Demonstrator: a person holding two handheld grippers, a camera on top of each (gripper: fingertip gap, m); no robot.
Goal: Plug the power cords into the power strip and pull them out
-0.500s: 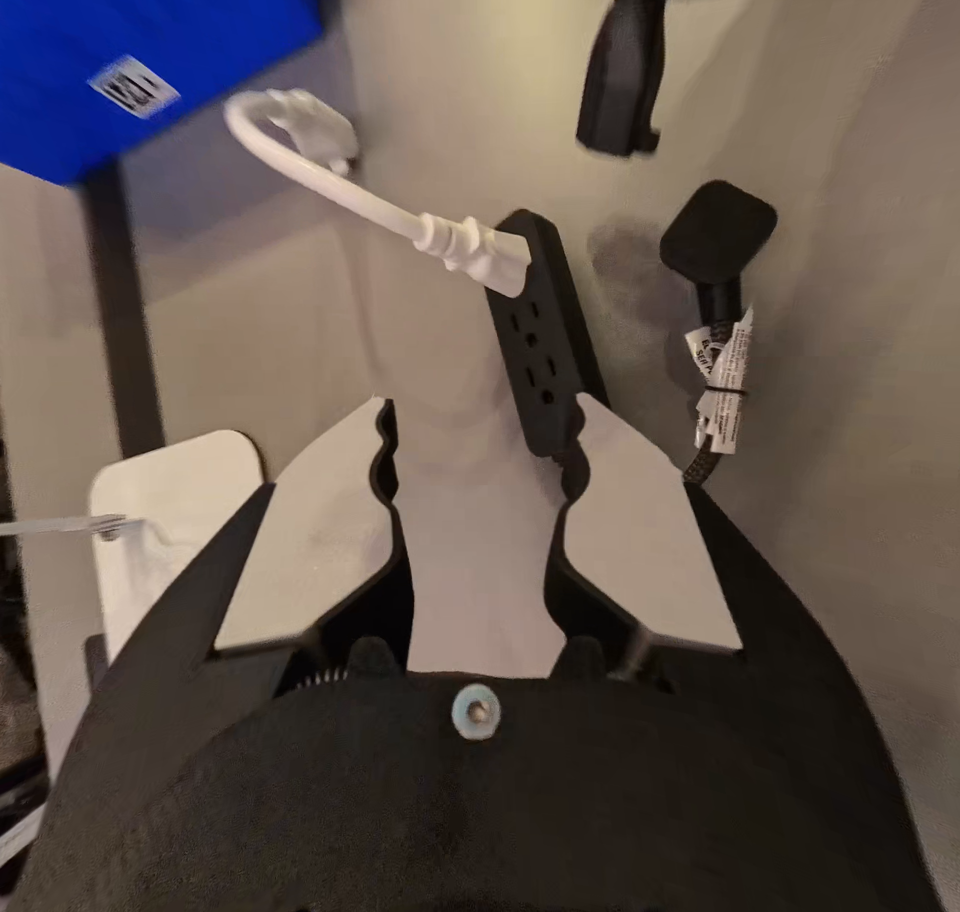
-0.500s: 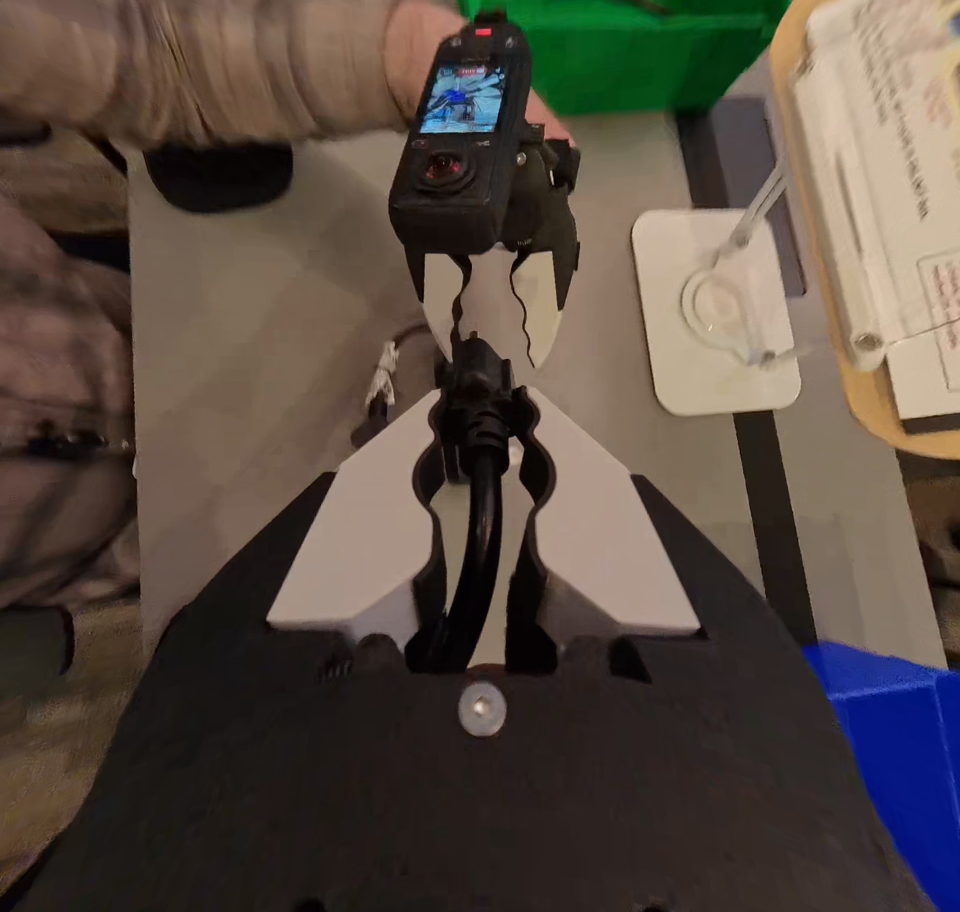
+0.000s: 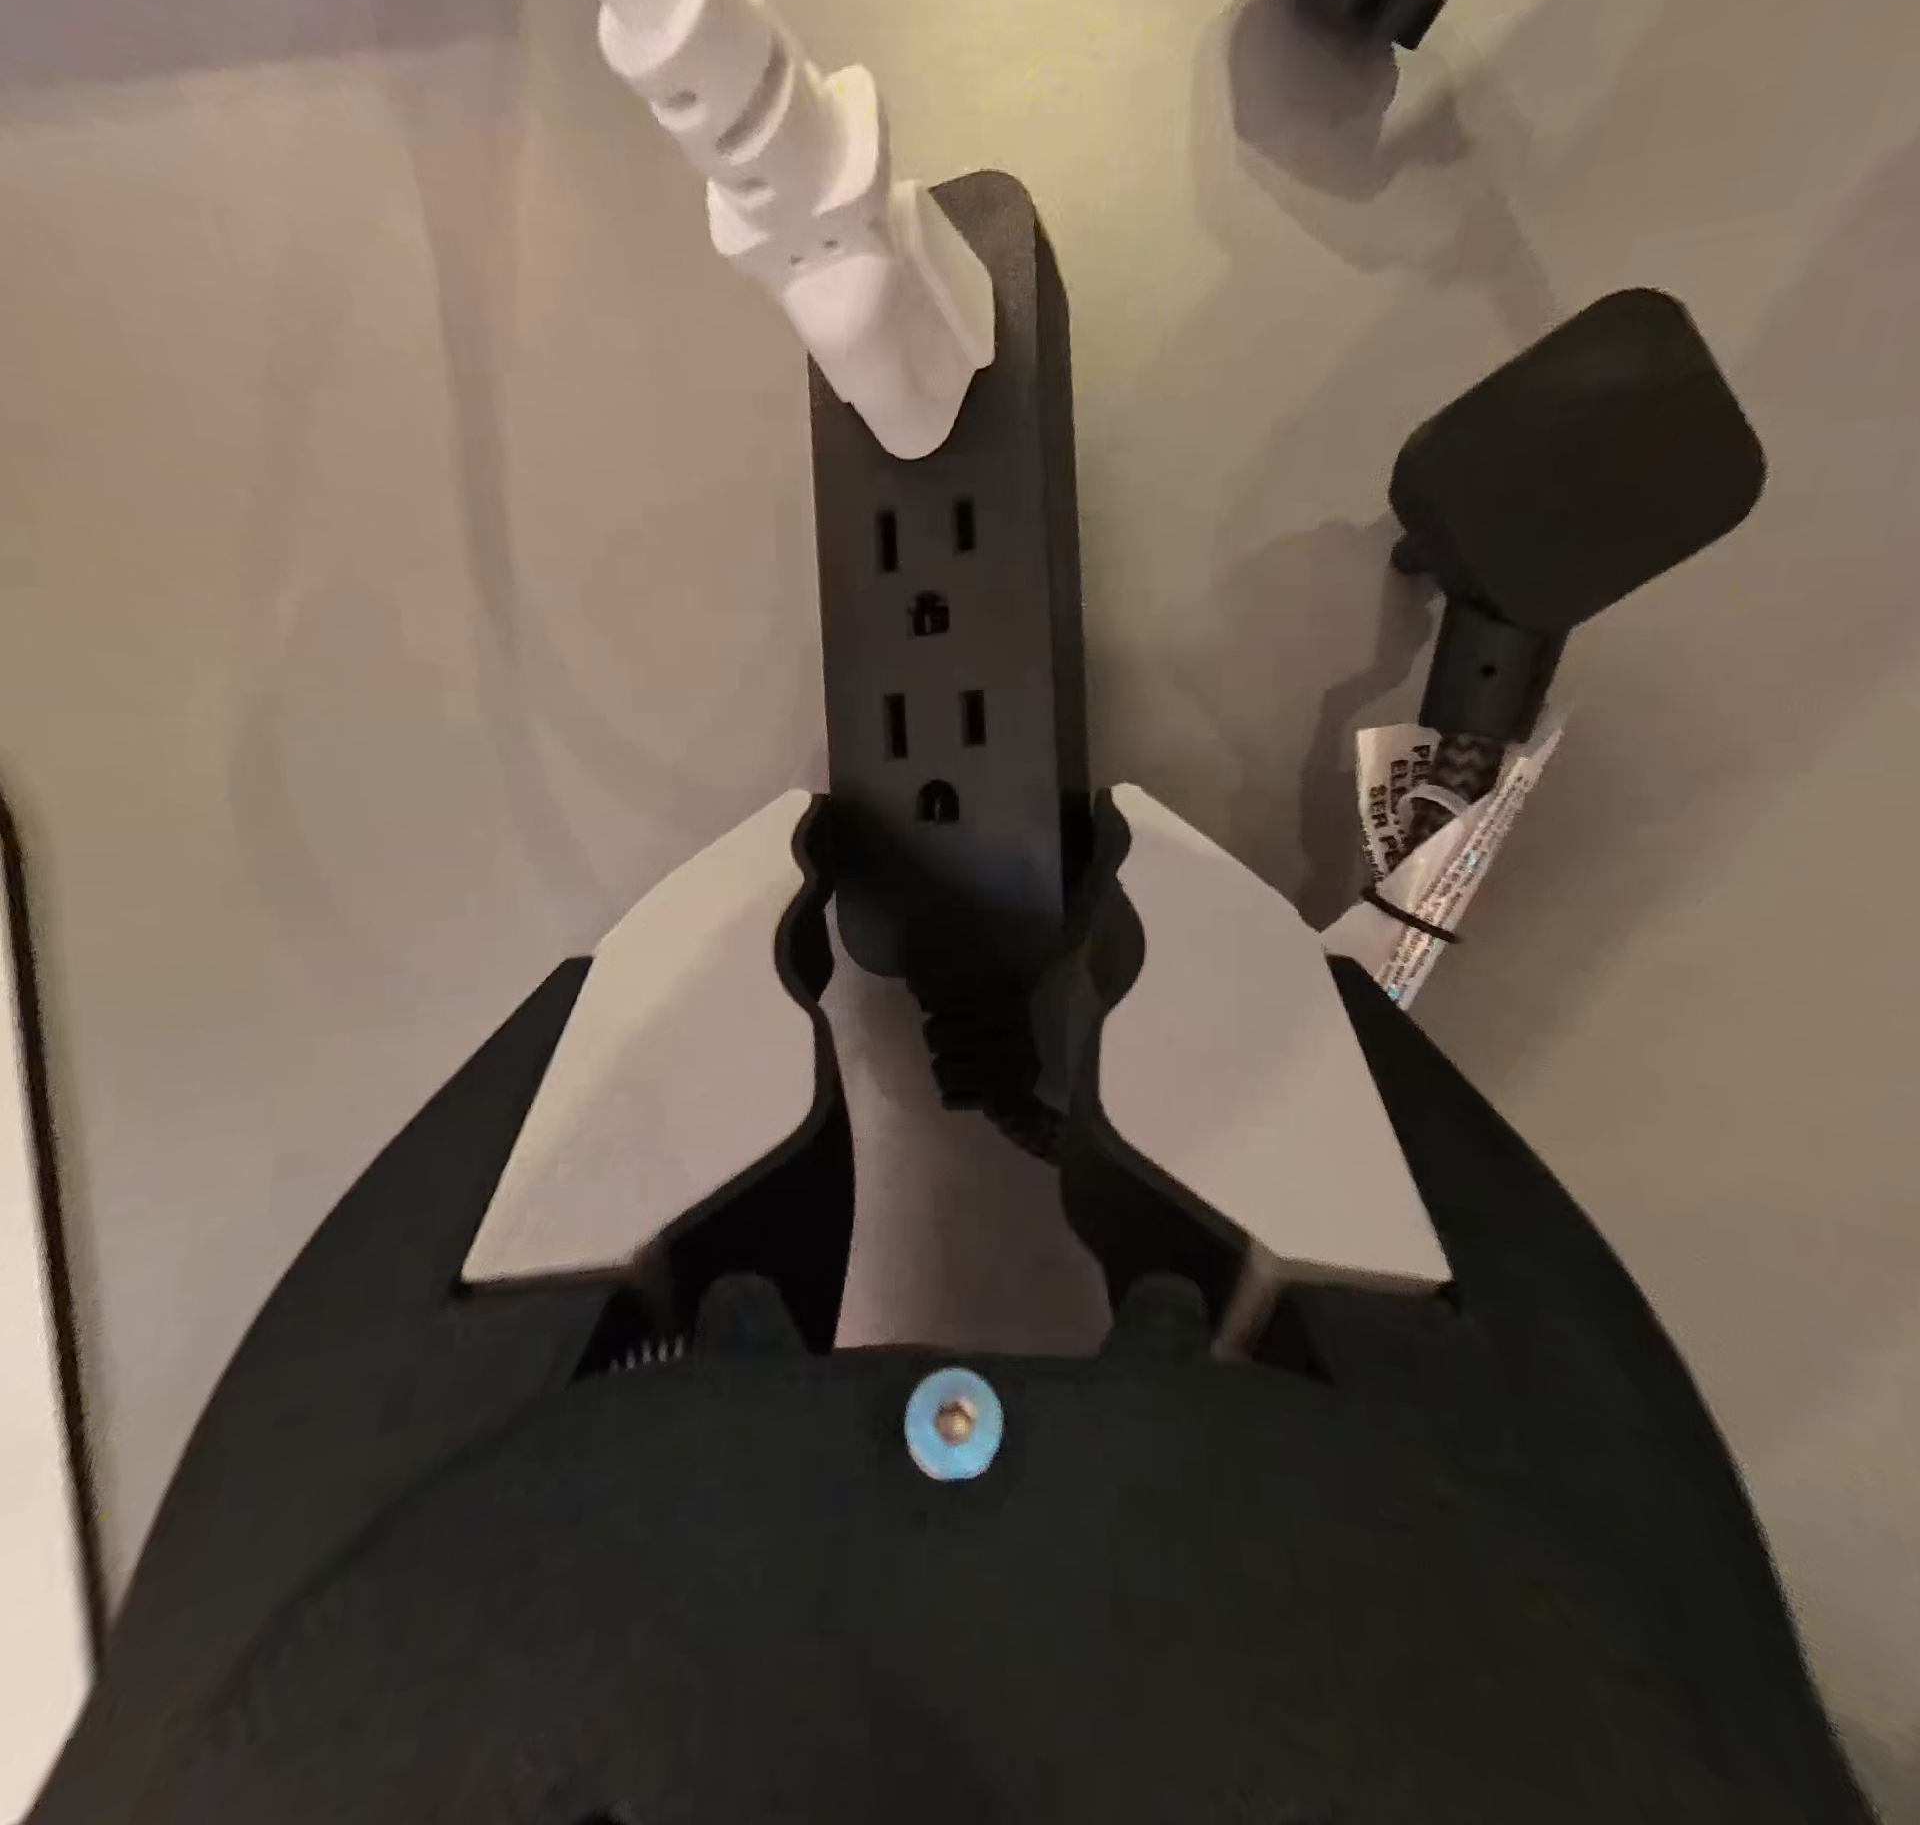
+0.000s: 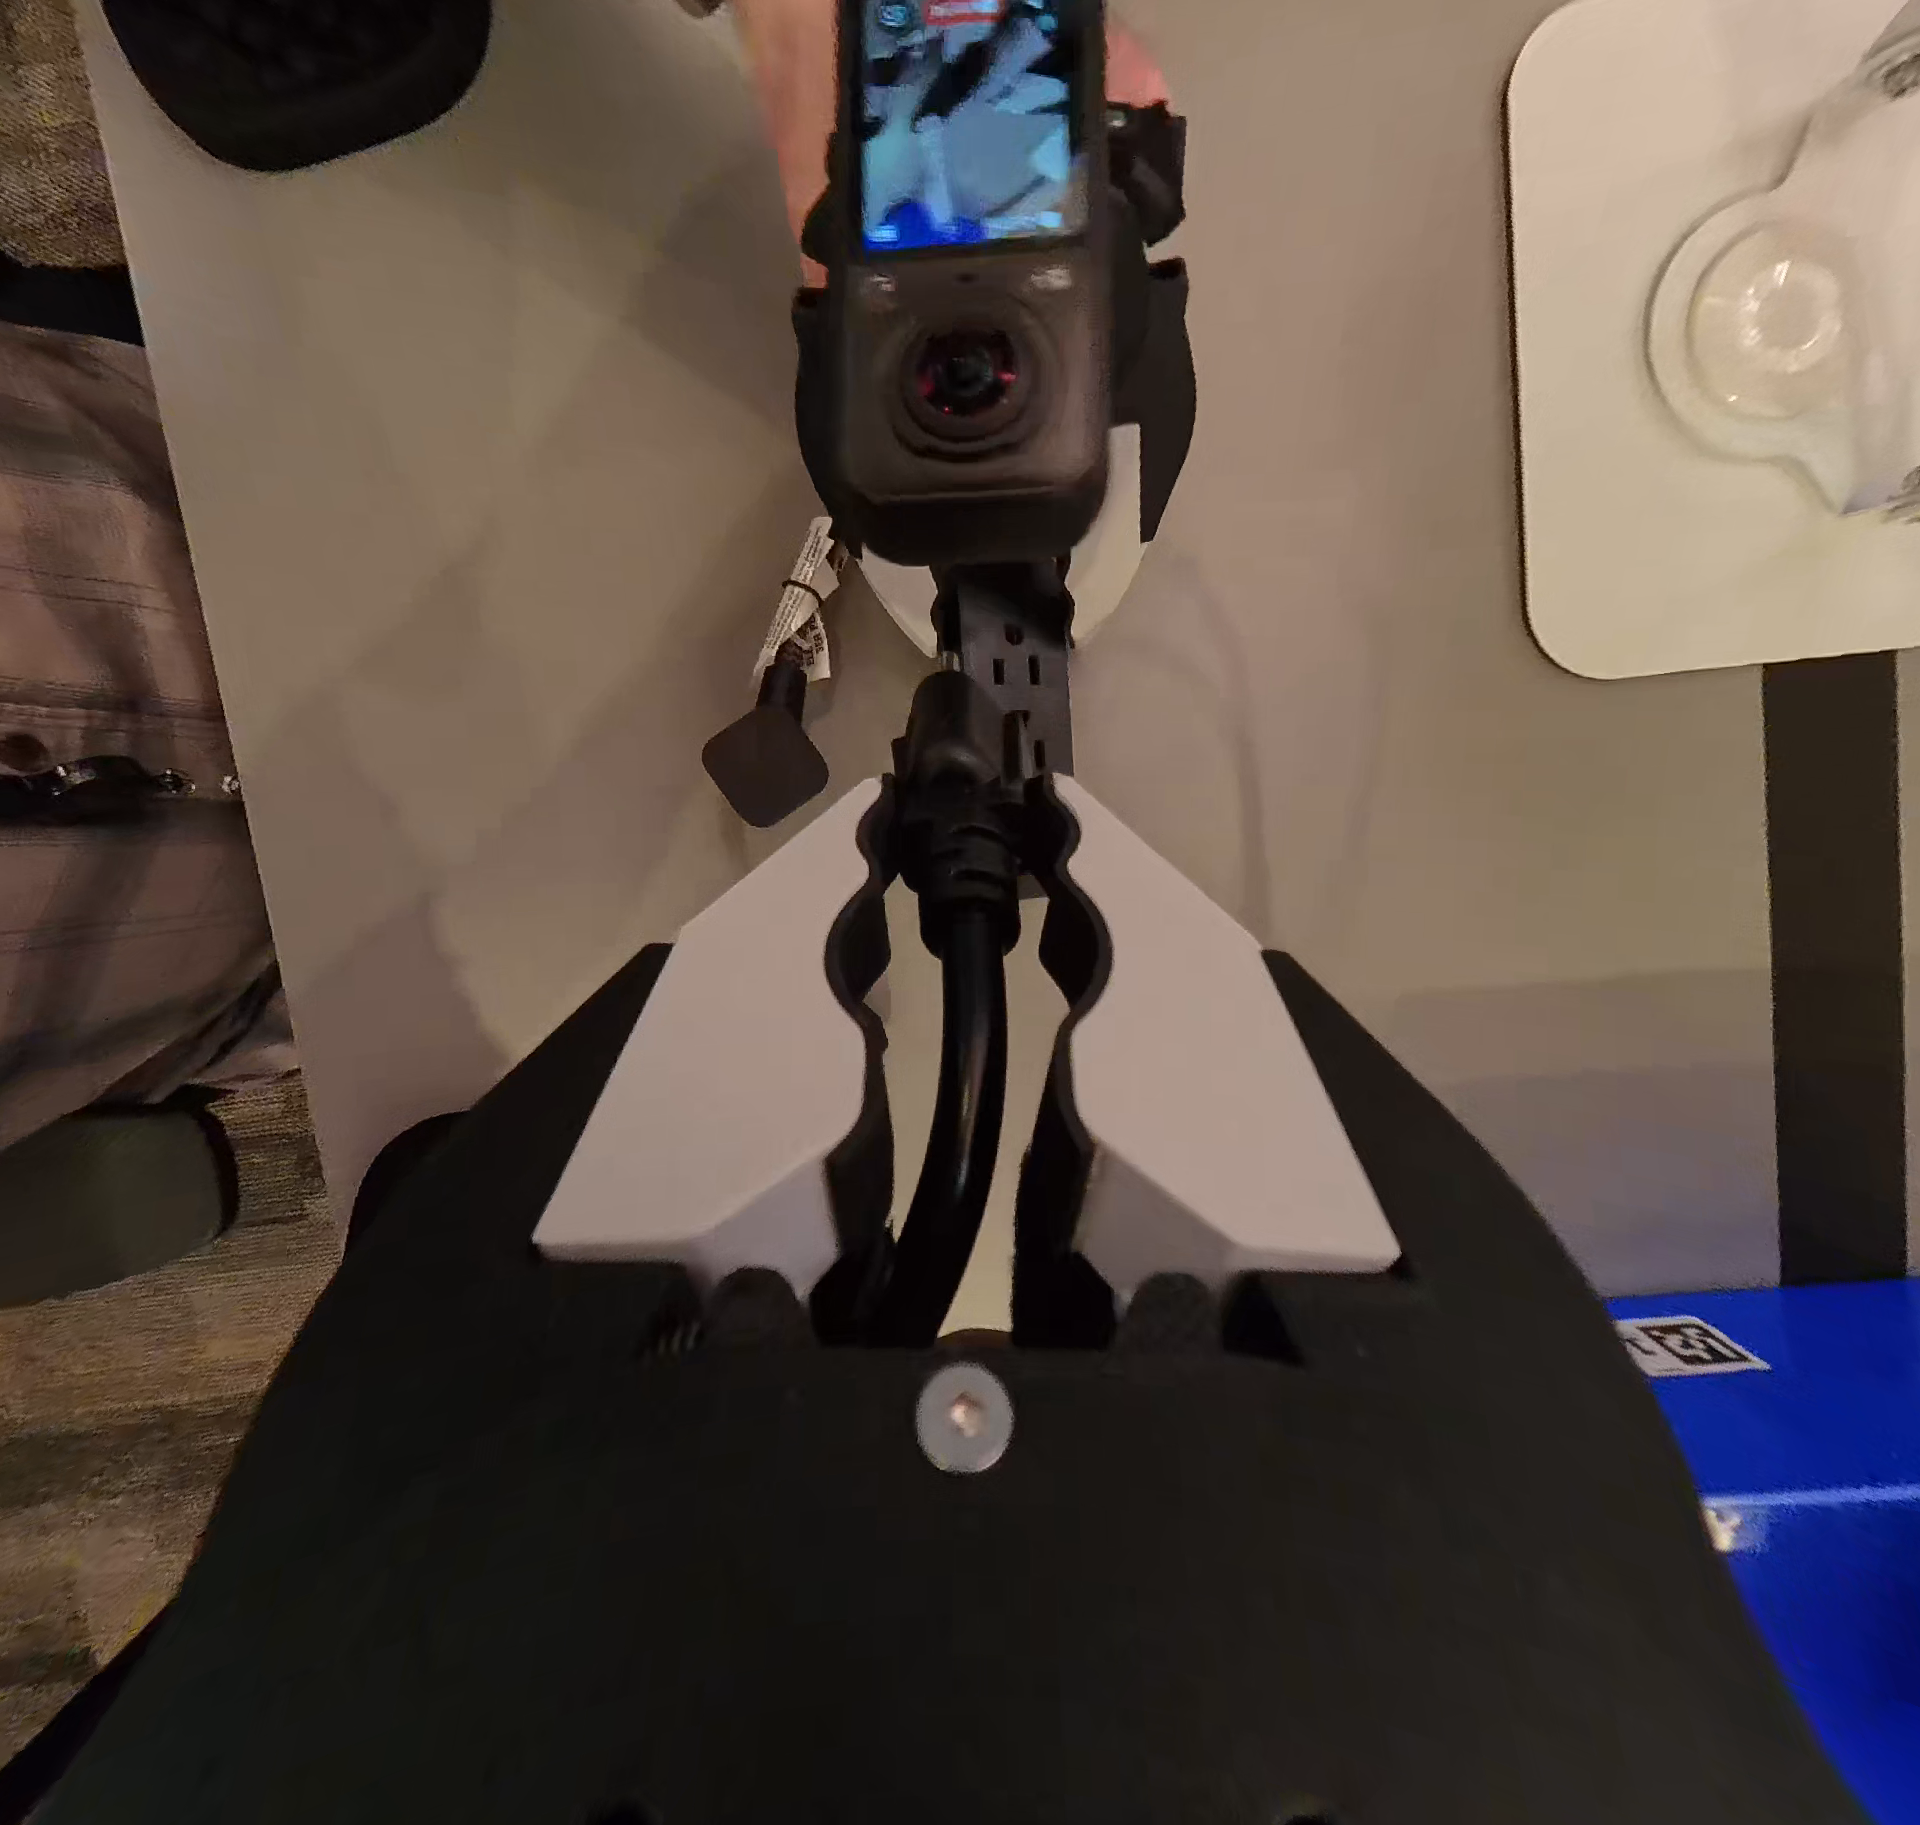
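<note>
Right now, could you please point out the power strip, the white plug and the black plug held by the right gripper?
power strip [image 3: 940,632]: left wrist view, outlet face.
white plug [image 3: 883,331]: left wrist view, plug body.
black plug [image 4: 951,799]: right wrist view, ribbed body between the fingers.

The left gripper now has its fingers around the near end of the black power strip, where earlier it hung short of it. The right gripper brings its black plug up against the strip's outlets.
</note>
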